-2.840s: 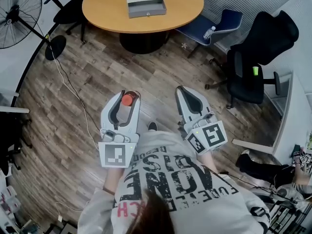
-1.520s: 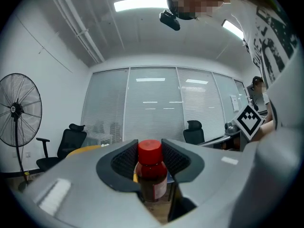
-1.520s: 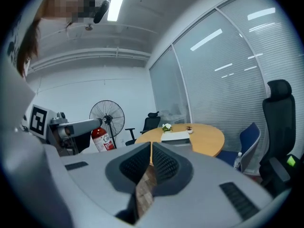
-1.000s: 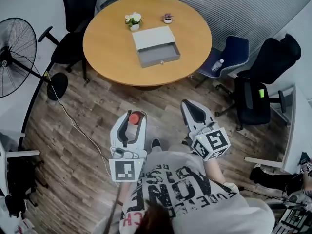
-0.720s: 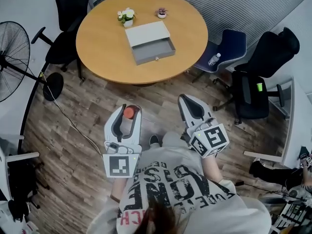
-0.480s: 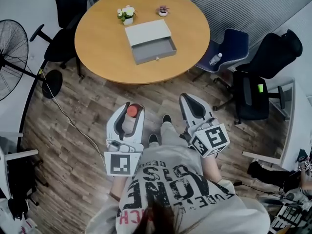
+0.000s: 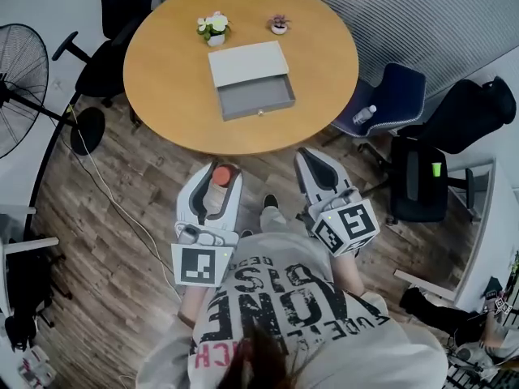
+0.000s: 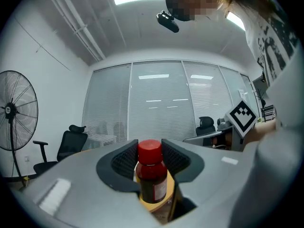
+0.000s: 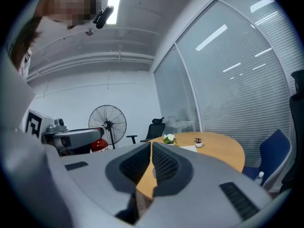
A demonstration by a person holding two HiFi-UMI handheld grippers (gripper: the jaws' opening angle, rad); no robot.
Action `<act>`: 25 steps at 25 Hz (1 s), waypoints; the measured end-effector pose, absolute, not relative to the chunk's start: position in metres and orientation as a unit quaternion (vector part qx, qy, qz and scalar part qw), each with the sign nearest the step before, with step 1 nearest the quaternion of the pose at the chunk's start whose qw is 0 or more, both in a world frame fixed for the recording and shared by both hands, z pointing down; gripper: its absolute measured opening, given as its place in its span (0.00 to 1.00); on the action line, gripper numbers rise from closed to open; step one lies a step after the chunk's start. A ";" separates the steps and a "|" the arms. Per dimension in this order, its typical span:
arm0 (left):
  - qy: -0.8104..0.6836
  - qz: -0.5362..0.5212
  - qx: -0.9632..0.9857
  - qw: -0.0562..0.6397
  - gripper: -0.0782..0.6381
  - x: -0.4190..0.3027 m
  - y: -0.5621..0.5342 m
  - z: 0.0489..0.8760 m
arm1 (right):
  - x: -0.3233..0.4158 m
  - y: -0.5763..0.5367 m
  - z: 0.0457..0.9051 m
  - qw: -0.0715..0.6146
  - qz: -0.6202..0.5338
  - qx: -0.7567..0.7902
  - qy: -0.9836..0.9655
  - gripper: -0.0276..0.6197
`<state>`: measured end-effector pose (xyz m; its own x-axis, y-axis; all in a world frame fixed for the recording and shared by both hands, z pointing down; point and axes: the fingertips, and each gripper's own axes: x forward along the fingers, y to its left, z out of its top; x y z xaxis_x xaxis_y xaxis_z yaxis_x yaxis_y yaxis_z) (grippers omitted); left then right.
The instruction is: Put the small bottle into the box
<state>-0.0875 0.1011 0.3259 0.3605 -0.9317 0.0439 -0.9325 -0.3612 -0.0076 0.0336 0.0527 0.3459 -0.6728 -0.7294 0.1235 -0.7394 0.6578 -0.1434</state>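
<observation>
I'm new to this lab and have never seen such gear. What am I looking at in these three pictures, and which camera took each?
There is no robot here. A person wears a head camera and carries a hand-held gripper in each hand. The top-down picture is the head view. The other two come from cameras riding on each gripper, looking along its jaws. The left hand-held gripper is closed on a small bottle with a red cap. The right hand-held gripper is shut and empty. Ahead stands a round wooden table with an open grey box and two small potted plants on it.
</observation>
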 end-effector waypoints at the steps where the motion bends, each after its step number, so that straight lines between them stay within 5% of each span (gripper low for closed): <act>1: -0.569 0.018 0.822 0.008 0.33 -0.085 0.094 0.325 | 0.036 0.045 0.346 0.027 0.090 0.399 -0.912 0.07; 25: -0.630 0.021 0.776 0.000 0.33 -0.046 0.011 0.323 | 0.069 -0.042 0.365 0.036 0.107 0.315 -0.942 0.07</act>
